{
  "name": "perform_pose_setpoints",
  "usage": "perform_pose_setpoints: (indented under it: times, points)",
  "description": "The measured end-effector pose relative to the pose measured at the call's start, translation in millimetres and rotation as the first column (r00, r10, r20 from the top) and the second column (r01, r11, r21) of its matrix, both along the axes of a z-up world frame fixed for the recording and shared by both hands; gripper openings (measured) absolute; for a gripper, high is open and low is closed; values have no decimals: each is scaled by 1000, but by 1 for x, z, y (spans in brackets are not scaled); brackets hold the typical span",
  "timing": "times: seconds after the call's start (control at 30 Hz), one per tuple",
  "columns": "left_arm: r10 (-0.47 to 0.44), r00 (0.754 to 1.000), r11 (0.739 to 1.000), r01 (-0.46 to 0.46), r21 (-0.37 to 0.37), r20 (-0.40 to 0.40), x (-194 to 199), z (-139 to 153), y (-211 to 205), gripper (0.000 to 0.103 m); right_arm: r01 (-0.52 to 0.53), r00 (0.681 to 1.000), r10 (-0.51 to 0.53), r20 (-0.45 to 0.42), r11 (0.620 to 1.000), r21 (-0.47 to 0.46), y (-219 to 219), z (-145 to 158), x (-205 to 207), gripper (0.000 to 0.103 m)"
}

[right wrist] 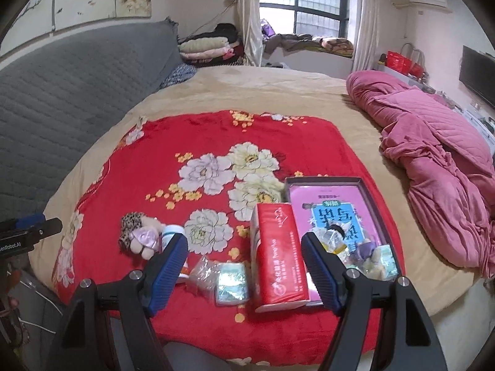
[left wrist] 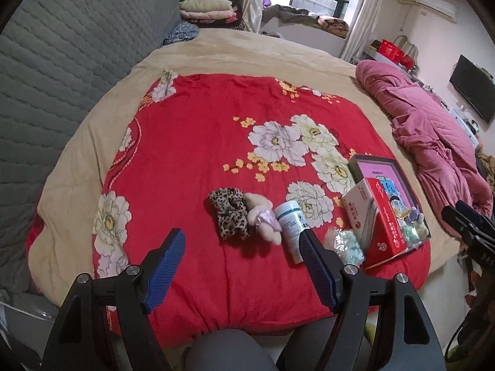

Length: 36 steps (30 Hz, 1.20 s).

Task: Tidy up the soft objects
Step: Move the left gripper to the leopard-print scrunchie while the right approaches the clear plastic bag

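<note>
On the red flowered blanket point(left wrist: 201, 142) lie a leopard-print scrunchie point(left wrist: 229, 216), a small pink plush toy point(left wrist: 263, 221) and a white bottle point(left wrist: 290, 228), side by side. My left gripper point(left wrist: 241, 241) is open and empty, hovering above and in front of them. A red tissue pack point(right wrist: 278, 256) leans on a grey box point(right wrist: 368, 185) holding a pink-and-blue book and small soft items point(right wrist: 374, 256). A clear bag with a green packet point(right wrist: 225, 281) lies left of the pack. My right gripper point(right wrist: 244, 244) is open and empty above the tissue pack.
A crumpled pink quilt point(right wrist: 433, 160) lies on the bed's right side. A grey quilted headboard point(left wrist: 55, 71) stands at left. Folded bedding point(left wrist: 210, 7) is stacked beyond the bed. The bed's front edge is just below both grippers.
</note>
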<state>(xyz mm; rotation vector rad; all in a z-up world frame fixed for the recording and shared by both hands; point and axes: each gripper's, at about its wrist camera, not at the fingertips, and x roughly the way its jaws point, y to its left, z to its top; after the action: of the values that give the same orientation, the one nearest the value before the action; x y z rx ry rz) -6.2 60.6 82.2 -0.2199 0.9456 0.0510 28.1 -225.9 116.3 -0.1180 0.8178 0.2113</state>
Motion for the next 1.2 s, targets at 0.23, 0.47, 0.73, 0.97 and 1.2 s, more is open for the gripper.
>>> perform_pose_setpoints:
  times: [0.23,0.47,0.73,0.97,1.2]
  points:
    - [-6,1000,1000,6,-16,-14,-3,-15,-10,77,-44,998,43,-34,999,-16,18,-20,-3,75]
    - [-38,998,999,38,-13,-46,-2,-31,-20,77,-83,994,81,-67,996,-24,37,-37,-3,75]
    - [-42,995,999,41,-16,-92,0,-52,-20,77,-151,983,145,-114,987,-48,60,-60,-7,75]
    - [-39,991,999,36,-27,-125,1,-69,-18,77,-165,973,158,-168,986,-28,62,-81,-9,75]
    - [-54,983,998,47,-43,-174,1,-91,-27,77,-195,962,182,-202,980,-46,61,-102,-11,75]
